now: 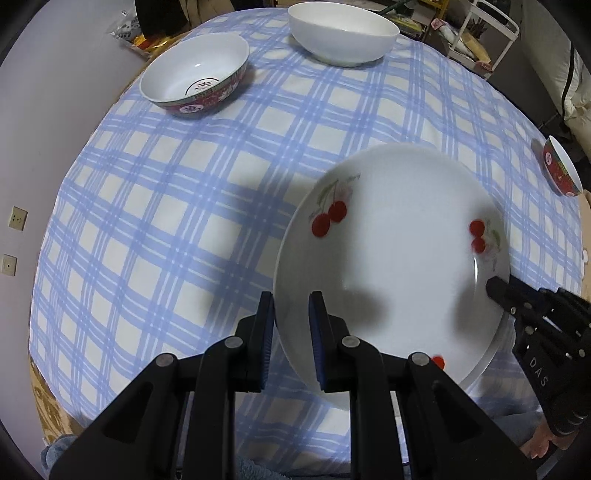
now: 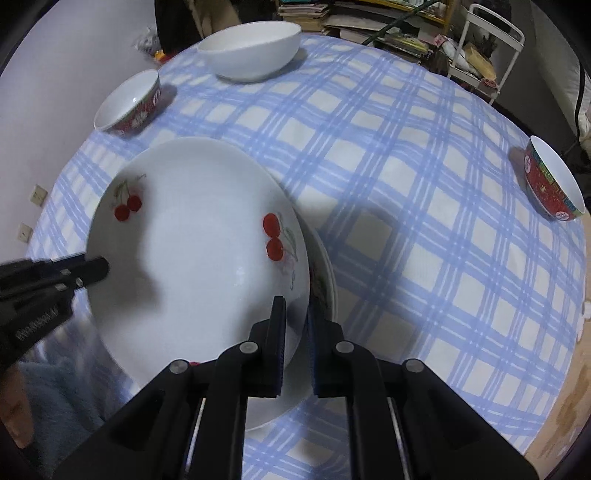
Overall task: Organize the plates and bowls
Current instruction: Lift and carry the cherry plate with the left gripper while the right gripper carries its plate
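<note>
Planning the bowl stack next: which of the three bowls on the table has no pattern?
The big white bowl at the far edge; it is plain inside and out. The other two, the far-left bowl and the small right-edge bowl, have red patterned outsides.

A table under a blue-checked cloth (image 1: 184, 221) carries a white bowl (image 1: 343, 33); left of it a red-sided bowl (image 1: 195, 74); far right, another red bowl (image 2: 554, 181).
</note>
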Tool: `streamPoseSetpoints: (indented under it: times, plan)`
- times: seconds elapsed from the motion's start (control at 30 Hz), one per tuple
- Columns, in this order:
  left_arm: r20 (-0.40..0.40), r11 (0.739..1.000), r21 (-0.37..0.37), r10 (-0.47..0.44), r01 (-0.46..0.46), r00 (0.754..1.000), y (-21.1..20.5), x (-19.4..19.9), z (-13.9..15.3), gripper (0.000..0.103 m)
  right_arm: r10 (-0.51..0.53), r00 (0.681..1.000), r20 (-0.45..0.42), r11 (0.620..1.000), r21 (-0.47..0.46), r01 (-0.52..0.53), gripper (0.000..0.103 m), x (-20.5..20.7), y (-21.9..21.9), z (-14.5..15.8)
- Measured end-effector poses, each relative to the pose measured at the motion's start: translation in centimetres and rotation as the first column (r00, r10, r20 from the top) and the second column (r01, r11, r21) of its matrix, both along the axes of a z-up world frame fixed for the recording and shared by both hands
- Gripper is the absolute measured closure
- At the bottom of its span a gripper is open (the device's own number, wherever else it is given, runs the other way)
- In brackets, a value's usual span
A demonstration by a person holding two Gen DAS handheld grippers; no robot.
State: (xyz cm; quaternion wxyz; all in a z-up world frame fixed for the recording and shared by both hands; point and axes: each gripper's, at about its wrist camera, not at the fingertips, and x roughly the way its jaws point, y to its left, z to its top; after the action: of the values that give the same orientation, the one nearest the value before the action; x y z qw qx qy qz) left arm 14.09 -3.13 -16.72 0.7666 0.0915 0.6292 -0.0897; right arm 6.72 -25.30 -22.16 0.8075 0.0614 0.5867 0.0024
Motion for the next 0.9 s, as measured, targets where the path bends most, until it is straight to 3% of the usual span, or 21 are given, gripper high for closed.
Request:
streamPoseSetpoints:
  times: [0.27,0.53,0.67,0.9]
  plan:
    - [-0.039,1.000,-0.020,-0.003,0.002,0.999,0.1,-0.4,-0.4,0.085,-0.054,0.999,-0.002,0.998,0.045,0.054,0.093,-0.8,-0.8,0.0]
    - [-0.070,0.999,-0.034,-0.045,0.043,0.997,-0.7,-1.0,-0.9,0.085,-0.084,0.996,0.031,0.996,0.013,0.084,0.093,-2.0,-1.2,1.2]
    - [-0.030,0.998,0.013,-0.060,0.061,0.998,-1.4,-1.4,-0.8,0.085,-0.092,0.995,0.028,0.996,0.021,0.091,0.093,-2.2,-1.6,1.1]
    - [-0.038,0.999,0.002,-0.042,0.042,0.998,-0.9,-1.3,-0.7,0.085,-0.082,0.996,0.035,0.997,-0.004,0.082,0.092,-2.4,-1.1,1.3]
